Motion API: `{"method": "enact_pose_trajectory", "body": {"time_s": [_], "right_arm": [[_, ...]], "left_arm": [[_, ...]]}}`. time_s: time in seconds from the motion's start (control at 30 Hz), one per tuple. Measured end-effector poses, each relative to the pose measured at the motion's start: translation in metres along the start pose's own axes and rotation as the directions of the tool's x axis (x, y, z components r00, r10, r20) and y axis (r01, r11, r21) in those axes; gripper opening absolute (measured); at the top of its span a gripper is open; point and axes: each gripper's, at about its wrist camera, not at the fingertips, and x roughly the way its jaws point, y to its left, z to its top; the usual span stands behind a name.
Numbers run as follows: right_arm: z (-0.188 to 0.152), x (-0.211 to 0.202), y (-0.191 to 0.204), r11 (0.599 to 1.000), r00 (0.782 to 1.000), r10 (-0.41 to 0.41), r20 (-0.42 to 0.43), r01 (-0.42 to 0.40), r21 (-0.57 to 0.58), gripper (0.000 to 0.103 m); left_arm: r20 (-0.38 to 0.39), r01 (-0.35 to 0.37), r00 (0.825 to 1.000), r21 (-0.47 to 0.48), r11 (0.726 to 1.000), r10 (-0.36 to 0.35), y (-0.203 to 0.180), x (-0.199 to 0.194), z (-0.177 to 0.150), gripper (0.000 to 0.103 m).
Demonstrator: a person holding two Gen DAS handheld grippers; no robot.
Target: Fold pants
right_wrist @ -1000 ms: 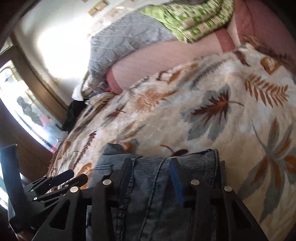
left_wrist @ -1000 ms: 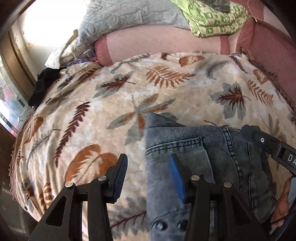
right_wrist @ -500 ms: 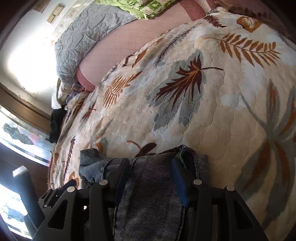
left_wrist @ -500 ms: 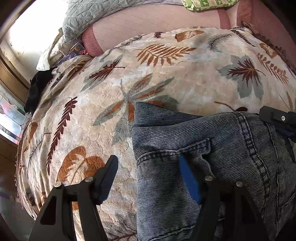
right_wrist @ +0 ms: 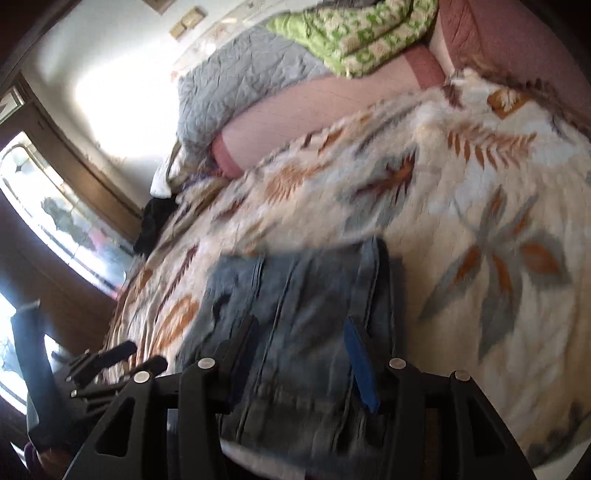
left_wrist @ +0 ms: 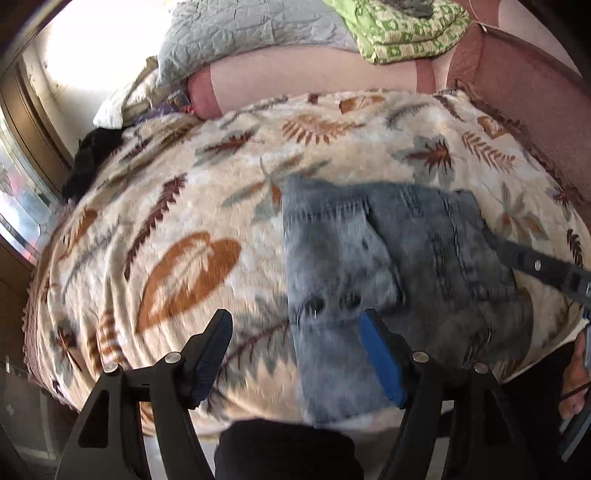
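The blue denim pants [left_wrist: 388, 266] lie folded into a compact block on the leaf-print blanket [left_wrist: 184, 221], near the bed's front edge. My left gripper [left_wrist: 295, 354] is open and empty, hovering above the pants' near left corner. My right gripper [right_wrist: 299, 354] is open and empty, above the pants [right_wrist: 306, 295] at their right side. The right gripper's black fingers [left_wrist: 535, 264] show over the pants' right edge in the left wrist view, and the left gripper [right_wrist: 107, 362] shows at lower left in the right wrist view. Both views are motion-blurred.
A pink bolster [left_wrist: 314, 77], a grey quilt [left_wrist: 240, 33] and a green patterned cloth [left_wrist: 402, 29] lie at the head of the bed. A dark garment [left_wrist: 92, 158] sits at the bed's left edge by a window [right_wrist: 55, 229]. A pink wall of bedding [left_wrist: 535, 92] rises at right.
Both grippers have pulled back and up from the pants, so more of the folded block and the bed's front edge shows. The pants lie flat, released.
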Motion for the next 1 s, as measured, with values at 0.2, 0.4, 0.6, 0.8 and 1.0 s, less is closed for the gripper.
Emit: {"method": "enact_pose_trajectory", "body": {"time_s": [0.2,0.4,0.6,0.8,1.0], "right_arm": [[-0.041,0.026,0.0,0.993,0.979,-0.115,-0.166,0.112,-0.026,0.048],[-0.043,0.019,-0.002,0.995,0.982,-0.095,-0.162,0.099,0.016,0.047],[-0.034,-0.031,0.026,0.994,0.996,-0.082,-0.042,0.079,-0.075,0.049],[-0.015,-0.102,0.076,0.975,0.975,-0.107,0.193,0.141,-0.171,0.061],[-0.013,-0.138,0.116,0.964,0.949,-0.098,0.301,0.165,-0.206,0.066]], "left_arm": [[-0.119,0.033,0.992,0.001,0.999,-0.032,0.001,0.05,-0.02,0.082],[-0.128,0.058,0.99,-0.026,0.998,-0.061,0.015,0.038,-0.013,0.089],[0.125,0.018,0.992,-0.041,0.999,-0.012,0.029,-0.037,-0.002,0.089],[0.326,-0.073,0.94,-0.108,0.992,0.104,0.043,-0.108,0.01,0.092],[0.382,-0.038,0.919,-0.161,0.986,0.098,0.057,-0.141,0.011,0.092]]}}
